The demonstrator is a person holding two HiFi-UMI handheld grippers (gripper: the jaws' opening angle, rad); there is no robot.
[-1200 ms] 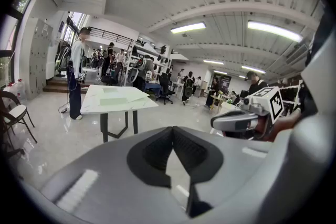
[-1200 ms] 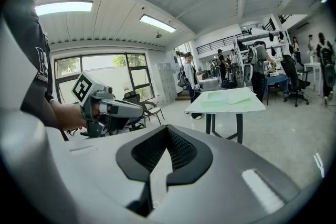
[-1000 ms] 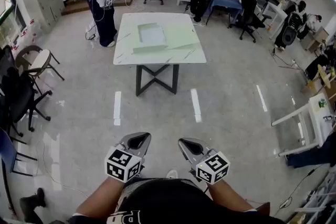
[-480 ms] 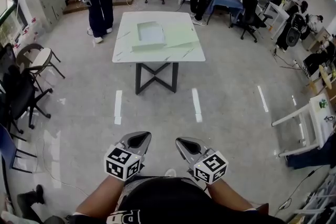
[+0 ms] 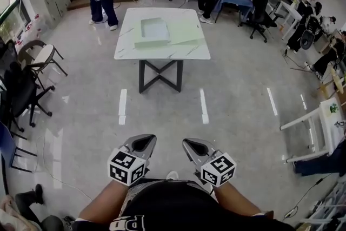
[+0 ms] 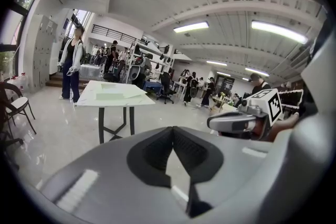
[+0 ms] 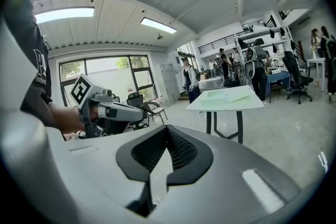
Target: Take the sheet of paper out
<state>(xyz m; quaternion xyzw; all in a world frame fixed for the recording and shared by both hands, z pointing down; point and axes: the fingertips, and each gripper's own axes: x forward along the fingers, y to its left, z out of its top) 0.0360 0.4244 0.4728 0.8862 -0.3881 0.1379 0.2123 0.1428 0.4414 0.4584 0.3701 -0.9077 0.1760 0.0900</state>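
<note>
Approach stage; nothing handled yet. Left gripper point(image 5: 142, 143) and right gripper point(image 5: 193, 145) are held low, close to the body, side by side. Both sets of jaws are seen pressed together with nothing between them. The table point(image 5: 162, 55) stands well apart, across bare floor. On it a shallow tray point(image 5: 153, 34) is seen, with a pale sheet of paper point(image 5: 187, 35) touching its right side; the tray's contents cannot be made out. Next move, as judged: the table must be reached and one gripper opened before the sheet can be pinched at an edge.
</note>
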